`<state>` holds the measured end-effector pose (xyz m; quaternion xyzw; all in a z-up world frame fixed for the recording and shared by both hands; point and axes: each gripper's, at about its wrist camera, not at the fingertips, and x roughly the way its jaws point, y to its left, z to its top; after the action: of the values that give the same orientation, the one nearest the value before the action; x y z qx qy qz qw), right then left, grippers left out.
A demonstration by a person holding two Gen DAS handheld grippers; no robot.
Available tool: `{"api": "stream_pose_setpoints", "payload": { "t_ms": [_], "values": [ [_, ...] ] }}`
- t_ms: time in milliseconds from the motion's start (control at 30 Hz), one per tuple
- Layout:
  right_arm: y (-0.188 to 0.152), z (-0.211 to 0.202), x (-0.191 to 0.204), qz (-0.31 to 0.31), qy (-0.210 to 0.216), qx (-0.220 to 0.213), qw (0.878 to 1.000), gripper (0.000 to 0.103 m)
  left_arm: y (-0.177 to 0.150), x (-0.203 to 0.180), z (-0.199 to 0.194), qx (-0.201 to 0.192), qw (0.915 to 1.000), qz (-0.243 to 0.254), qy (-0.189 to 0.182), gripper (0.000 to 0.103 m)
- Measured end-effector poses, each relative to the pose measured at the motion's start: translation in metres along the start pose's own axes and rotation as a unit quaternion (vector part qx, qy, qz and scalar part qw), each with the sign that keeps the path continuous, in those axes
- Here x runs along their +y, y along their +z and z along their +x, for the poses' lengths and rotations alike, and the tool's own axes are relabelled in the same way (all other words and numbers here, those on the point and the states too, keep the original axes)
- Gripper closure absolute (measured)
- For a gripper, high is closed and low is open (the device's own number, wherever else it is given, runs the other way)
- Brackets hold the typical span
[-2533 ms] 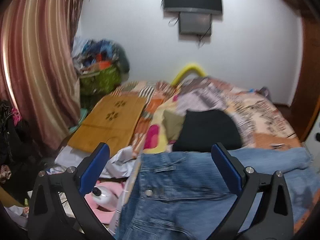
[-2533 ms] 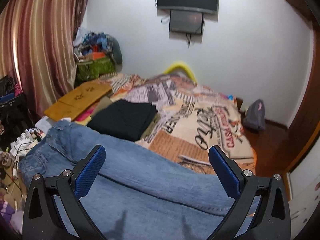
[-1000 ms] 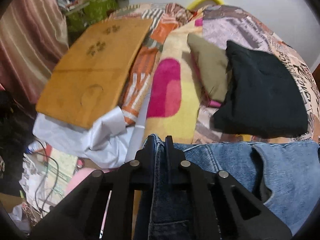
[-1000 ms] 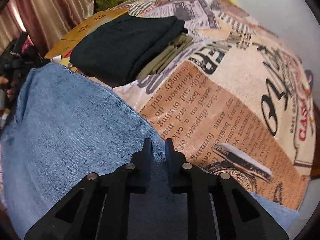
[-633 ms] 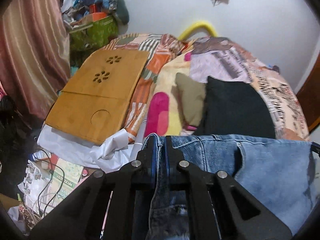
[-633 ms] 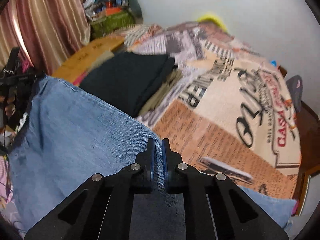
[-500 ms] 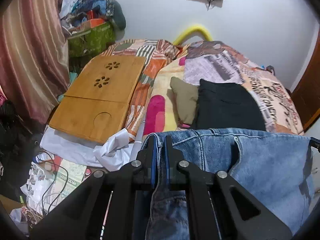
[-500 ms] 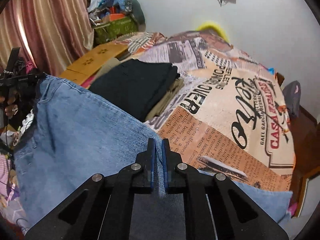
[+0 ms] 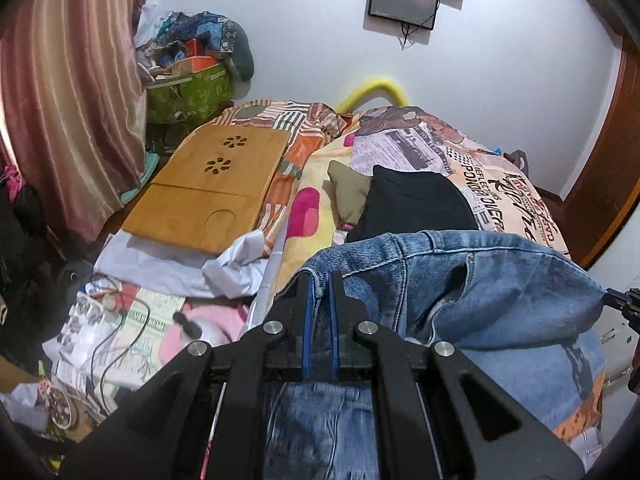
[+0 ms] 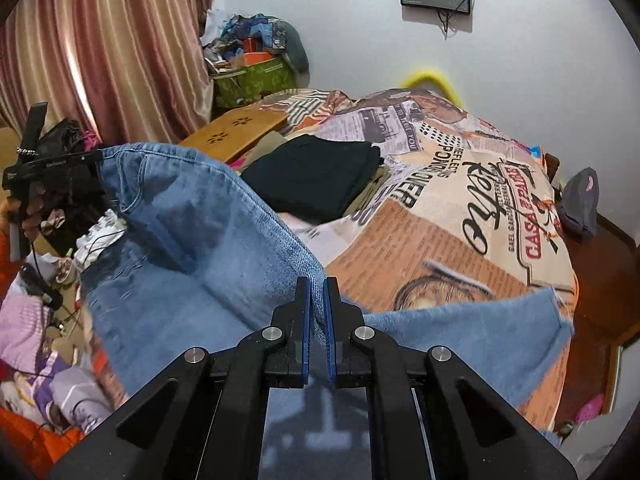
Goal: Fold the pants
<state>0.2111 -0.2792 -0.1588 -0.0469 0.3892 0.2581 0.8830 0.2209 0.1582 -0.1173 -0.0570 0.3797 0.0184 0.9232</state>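
The blue jeans (image 9: 472,280) hung in the air above the near end of the bed (image 10: 460,216), stretched between your two grippers. Your left gripper (image 9: 319,280) was clamped on the waistband corner, its blue pads pressed tight on a fold of denim. Your right gripper (image 10: 317,286) was pinched shut on the stitched edge of the jeans further along. In the right wrist view the long axis ran from the waistband at upper left, where the left gripper was seen from outside with fingers (image 10: 34,210) wrapped round its handle, down to the right, where the fabric trailed over the printed bedspread.

You could not see the hems: the far end of the jeans was cut off behind the gripper bodies and at the lower right. The fabric directly under each gripper was blurred, and how many layers sat between the pads could not be told.

Beyond the jeans, a folded black garment (image 9: 416,204) lay on the bed on top of an olive one (image 9: 350,194), with a wooden lap tray (image 9: 216,188) just beside them at the bed's edge, and striped curtains (image 10: 104,48) well apart.
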Motion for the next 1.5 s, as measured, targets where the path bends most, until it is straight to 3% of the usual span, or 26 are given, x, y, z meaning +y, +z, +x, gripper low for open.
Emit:
{"api": "stream_pose_setpoints", "payload": {
  "t_ms": [467, 967, 1100, 1267, 1500],
  "values": [
    [-0.069, -0.025, 0.037, 0.016, 0.012, 0.010, 1.000, 0.097, -0.089, 0.020, -0.039, 0.012, 0.9997, -0.018, 0.006, 0.096],
    [-0.114, -0.014, 0.050, 0.047, 0.016, 0.036, 0.998, 0.097, -0.172, 0.045, -0.014, 0.081, 0.9948, -0.053, 0.032, 0.101],
    [-0.118, -0.012, 0.051, 0.050, 0.016, 0.040, 0.998, 0.093, -0.172, 0.042, -0.021, 0.078, 0.9947, -0.048, 0.047, 0.101],
    [-0.116, -0.020, 0.049, 0.056, 0.008, 0.047, 0.997, 0.091, -0.148, 0.025, -0.040, 0.048, 0.9974, -0.027, 0.046, 0.101],
    [-0.108, -0.051, 0.021, 0.076, -0.029, 0.021, 0.996, 0.083, -0.097, -0.031, -0.043, 0.012, 0.9998, 0.011, 0.012, 0.096]
  ]
}}
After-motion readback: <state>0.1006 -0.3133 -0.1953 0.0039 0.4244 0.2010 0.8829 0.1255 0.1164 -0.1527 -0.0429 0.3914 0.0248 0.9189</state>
